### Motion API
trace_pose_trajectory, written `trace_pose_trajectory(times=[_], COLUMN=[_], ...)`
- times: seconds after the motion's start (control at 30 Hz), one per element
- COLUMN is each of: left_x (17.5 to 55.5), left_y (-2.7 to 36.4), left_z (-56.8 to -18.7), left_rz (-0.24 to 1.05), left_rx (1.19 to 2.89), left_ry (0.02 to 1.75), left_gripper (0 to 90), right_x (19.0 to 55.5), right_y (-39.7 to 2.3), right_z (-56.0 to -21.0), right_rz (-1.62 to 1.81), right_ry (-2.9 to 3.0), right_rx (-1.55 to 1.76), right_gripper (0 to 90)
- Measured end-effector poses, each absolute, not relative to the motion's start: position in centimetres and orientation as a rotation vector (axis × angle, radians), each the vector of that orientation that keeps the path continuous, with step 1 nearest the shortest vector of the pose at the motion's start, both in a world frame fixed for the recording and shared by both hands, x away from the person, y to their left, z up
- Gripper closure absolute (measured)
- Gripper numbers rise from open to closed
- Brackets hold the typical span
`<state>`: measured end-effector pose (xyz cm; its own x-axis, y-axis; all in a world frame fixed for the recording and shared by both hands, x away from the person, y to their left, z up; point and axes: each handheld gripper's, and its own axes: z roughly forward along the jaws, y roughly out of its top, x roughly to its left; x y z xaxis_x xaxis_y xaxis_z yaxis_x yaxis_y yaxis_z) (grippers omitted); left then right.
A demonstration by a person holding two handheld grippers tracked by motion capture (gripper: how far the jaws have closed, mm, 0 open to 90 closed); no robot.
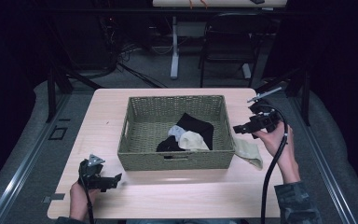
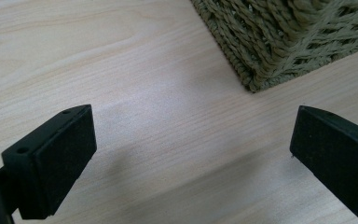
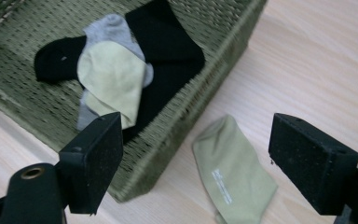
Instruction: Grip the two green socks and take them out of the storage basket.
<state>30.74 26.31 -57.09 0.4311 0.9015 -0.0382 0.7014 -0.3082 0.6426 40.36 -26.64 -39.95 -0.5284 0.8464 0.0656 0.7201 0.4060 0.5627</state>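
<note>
The right gripper (image 1: 242, 129) hangs wide open and empty beside the basket (image 1: 135, 140); I think next it must grasp the green sock (image 3: 233, 175) outside the basket.

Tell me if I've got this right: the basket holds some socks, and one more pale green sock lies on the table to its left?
Not quite: the pale green sock lies on the table to the right of the basket, as the high view shows. The basket does hold socks.

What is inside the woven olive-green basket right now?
In the woven olive-green basket lie a black sock, a grey sock and a pale yellow-green sock on top. Anything beneath that pile is covered.
</note>
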Motion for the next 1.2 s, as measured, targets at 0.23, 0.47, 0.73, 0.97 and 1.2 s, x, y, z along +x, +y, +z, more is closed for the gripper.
trace_pose_trajectory(times=[0.23,0.47,0.73,0.97,1.2], left_x=[30.7,30.7,30.6,30.6,30.7], left_y=[26.2,26.3,26.4,26.3,26.2], left_z=[-57.1,-57.1,-57.1,-57.1,-57.1], left_rz=[0.453,0.444,0.442,0.445,0.440], left_rx=[2.095,2.099,2.098,2.099,2.107], left_ry=[1.343,1.346,1.340,1.338,1.338], left_gripper=[0.3,0.3,0.3,0.3,0.4], right_x=[41.6,43.4,45.6,46.9,47.2], right_y=[-23.8,-20.0,-17.1,-15.5,-13.3], right_z=[-38.4,-38.1,-40.0,-42.0,-44.4], right_rz=[0.782,0.721,0.632,0.574,0.532], right_ry=[2.491,2.586,2.684,2.736,2.782], right_rx=[1.309,1.243,1.240,1.258,1.258], right_gripper=[16.5,16.5,14.3,13.0,14.8])
